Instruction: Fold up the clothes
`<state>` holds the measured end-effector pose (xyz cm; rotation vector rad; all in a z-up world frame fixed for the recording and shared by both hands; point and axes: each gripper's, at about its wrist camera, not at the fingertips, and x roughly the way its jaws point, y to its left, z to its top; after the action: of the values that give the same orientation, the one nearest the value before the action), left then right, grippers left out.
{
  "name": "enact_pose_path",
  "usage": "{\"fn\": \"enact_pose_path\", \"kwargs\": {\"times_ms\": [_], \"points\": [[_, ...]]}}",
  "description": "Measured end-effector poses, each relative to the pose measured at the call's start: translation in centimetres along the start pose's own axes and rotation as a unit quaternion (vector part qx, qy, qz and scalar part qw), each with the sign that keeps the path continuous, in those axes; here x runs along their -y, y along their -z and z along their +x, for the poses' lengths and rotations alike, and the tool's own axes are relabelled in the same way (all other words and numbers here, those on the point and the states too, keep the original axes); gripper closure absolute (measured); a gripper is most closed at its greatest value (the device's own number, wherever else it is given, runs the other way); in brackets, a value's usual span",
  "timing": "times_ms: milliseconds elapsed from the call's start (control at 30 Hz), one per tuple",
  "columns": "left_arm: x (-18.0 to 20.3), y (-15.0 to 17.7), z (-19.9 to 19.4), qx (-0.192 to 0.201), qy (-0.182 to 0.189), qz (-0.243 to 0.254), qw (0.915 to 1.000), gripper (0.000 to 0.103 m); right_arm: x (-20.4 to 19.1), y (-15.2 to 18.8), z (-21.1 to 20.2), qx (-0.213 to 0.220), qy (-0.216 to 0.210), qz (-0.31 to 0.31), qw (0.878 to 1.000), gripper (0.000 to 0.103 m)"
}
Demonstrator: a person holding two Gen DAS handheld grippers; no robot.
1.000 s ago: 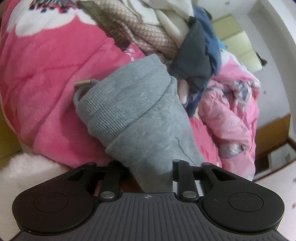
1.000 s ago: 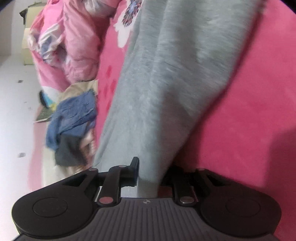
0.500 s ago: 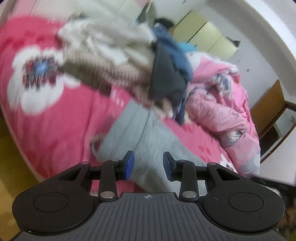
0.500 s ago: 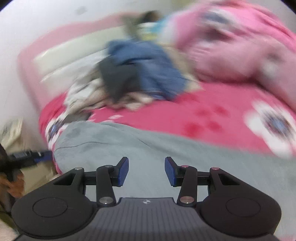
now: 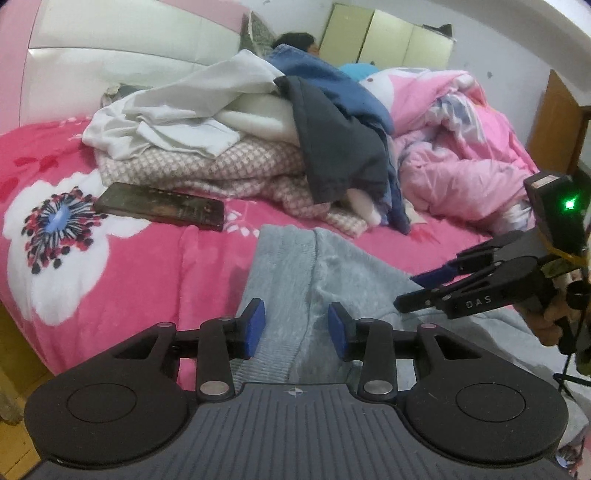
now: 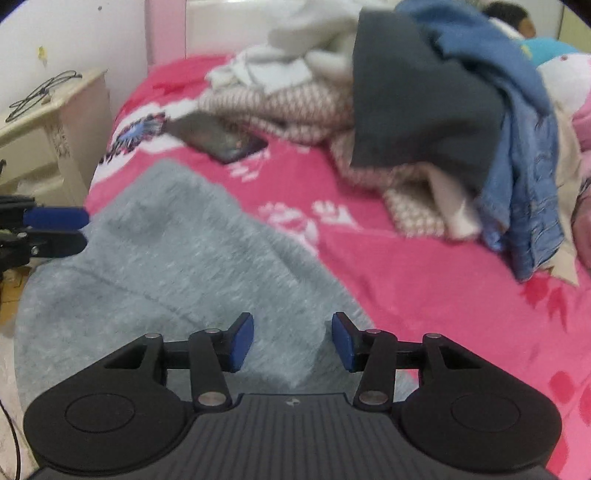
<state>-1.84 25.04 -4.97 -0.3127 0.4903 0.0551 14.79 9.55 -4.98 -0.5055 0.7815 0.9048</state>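
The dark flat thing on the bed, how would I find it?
Start at the pink blanket with the big white flower. Just past the flower, in front of the pile of clothes, lies a dark phone. It is the only flat, hard, shiny thing there; everything around it is soft cloth.

White walls (image 6: pixel 74 33) frame a pink-and-white padded headboard (image 5: pixel 110 55). A cream bedside cabinet (image 6: pixel 40 136) stands beside the bed, with pale green cupboard doors (image 5: pixel 388 40) at the back. A brown wooden door (image 5: pixel 554 125) sits off right.
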Motion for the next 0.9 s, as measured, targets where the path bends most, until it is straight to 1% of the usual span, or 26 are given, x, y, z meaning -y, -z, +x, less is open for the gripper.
{"fn": "enact_pose_path", "kwargs": {"times_ms": [33,67,233,333,433,567,667,700,733,833,900], "points": [[0.0,0.1,0.0,0.002,0.001,-0.001,1.0000,0.065,-0.1,0.2,-0.1,0.000,0.001,0.004,1.000,0.078],[0.0,0.1,-0.1,0.005,0.003,-0.002,1.0000,0.065,-0.3,0.3,-0.5,0.005,0.013,0.005,1.000,0.097],[0.5,-0.5,-0.2,0.018,0.011,0.008,0.9997,0.065,-1.4,1.1,-4.2,0.050,0.070,-0.009,0.996,0.099],[1.1,-0.7,0.3,0.022,0.019,0.019,0.9994,0.065,-1.5,0.8,-5.1,0.062,0.100,-0.023,0.993,0.099],[1.8,-0.4,1.4,0.016,0.008,0.039,0.9991,0.065,-1.3,0.6,-4.1,0.057,0.115,-0.034,0.991,0.099],[2.4,0.0,2.4,0.013,0.002,0.051,0.9986,0.065,-1.0,1.0,-0.9,0.031,0.137,-0.055,0.989,0.099],[2.6,-0.3,2.1,0.025,-0.005,0.056,0.9981,0.065,-0.7,1.3,0.6,0.023,0.141,-0.047,0.989,0.099],[2.6,-0.6,1.7,0.035,-0.005,0.052,0.9980,0.065,-0.7,1.3,0.9,0.023,0.143,-0.046,0.988,0.099],[2.7,-1.0,1.4,0.046,0.000,0.048,0.9978,0.065,-0.8,1.2,1.0,0.025,0.145,-0.045,0.988,0.099],[3.5,-2.3,1.2,0.053,0.033,0.040,0.9972,0.065,-0.9,1.2,1.4,0.028,0.147,-0.041,0.988,0.099],[3.9,-2.8,2.6,0.018,0.066,0.018,0.9975,0.065,-0.6,1.3,1.7,0.028,0.142,-0.031,0.989,0.099]]}}
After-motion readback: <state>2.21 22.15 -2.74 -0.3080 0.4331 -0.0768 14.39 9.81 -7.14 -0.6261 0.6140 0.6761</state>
